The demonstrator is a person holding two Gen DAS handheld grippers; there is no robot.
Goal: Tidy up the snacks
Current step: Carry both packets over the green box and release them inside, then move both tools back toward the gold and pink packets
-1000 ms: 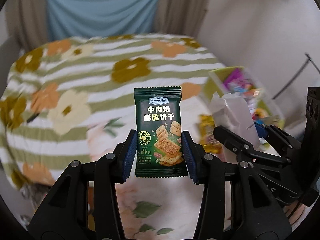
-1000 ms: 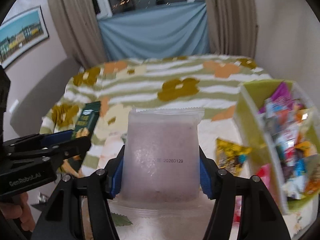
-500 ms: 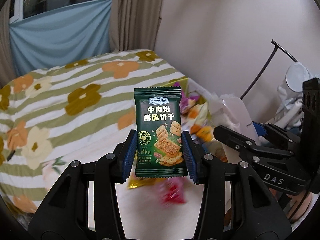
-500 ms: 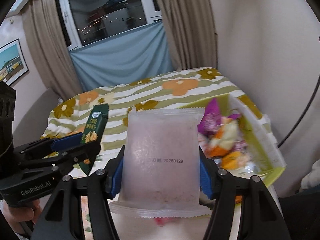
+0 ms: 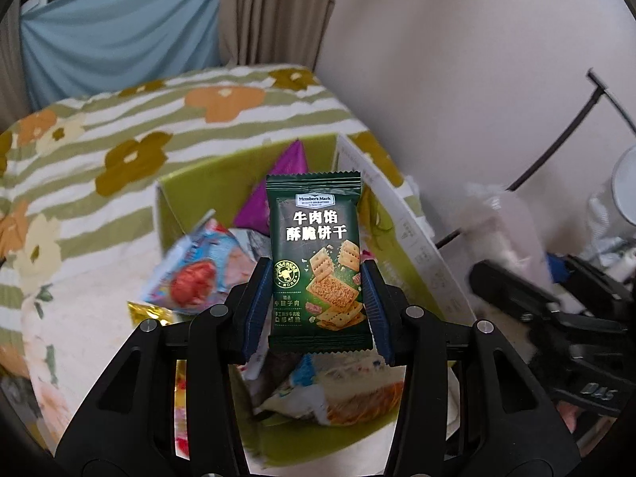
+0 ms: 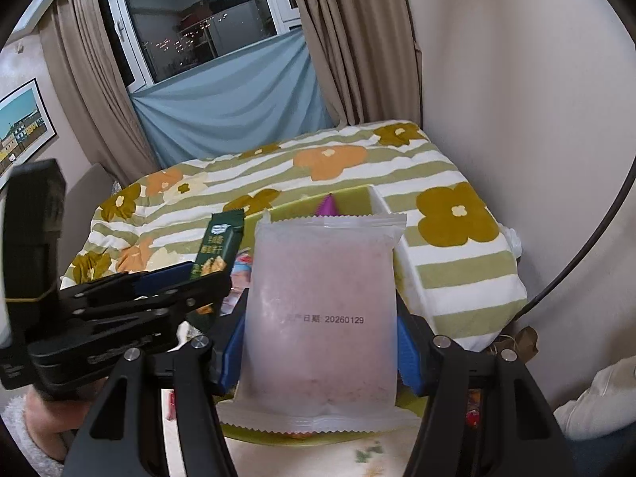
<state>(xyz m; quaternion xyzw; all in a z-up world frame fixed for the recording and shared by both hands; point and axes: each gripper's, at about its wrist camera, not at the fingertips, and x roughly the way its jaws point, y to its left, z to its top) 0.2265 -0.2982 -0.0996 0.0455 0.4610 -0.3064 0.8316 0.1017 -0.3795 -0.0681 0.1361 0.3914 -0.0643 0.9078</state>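
Observation:
My left gripper (image 5: 316, 310) is shut on a dark green cracker packet (image 5: 316, 258), held upright above a green snack box (image 5: 187, 194) full of wrappers. My right gripper (image 6: 320, 342) is shut on a frosted pinkish white packet (image 6: 322, 306), held upright over the same box (image 6: 377, 206). The left gripper with the green packet (image 6: 218, 246) shows at the left of the right wrist view. The right gripper (image 5: 548, 310) shows blurred at the right of the left wrist view.
The box sits on a table with a green striped flower cloth (image 5: 119, 151). A gold wrapper (image 5: 149, 312) lies on the cloth left of the box. A wall (image 6: 516, 79) is close on the right, curtains and a window (image 6: 206, 20) behind.
Both grippers have swung right, from over the open cloth to over the snack box, each still holding its packet.

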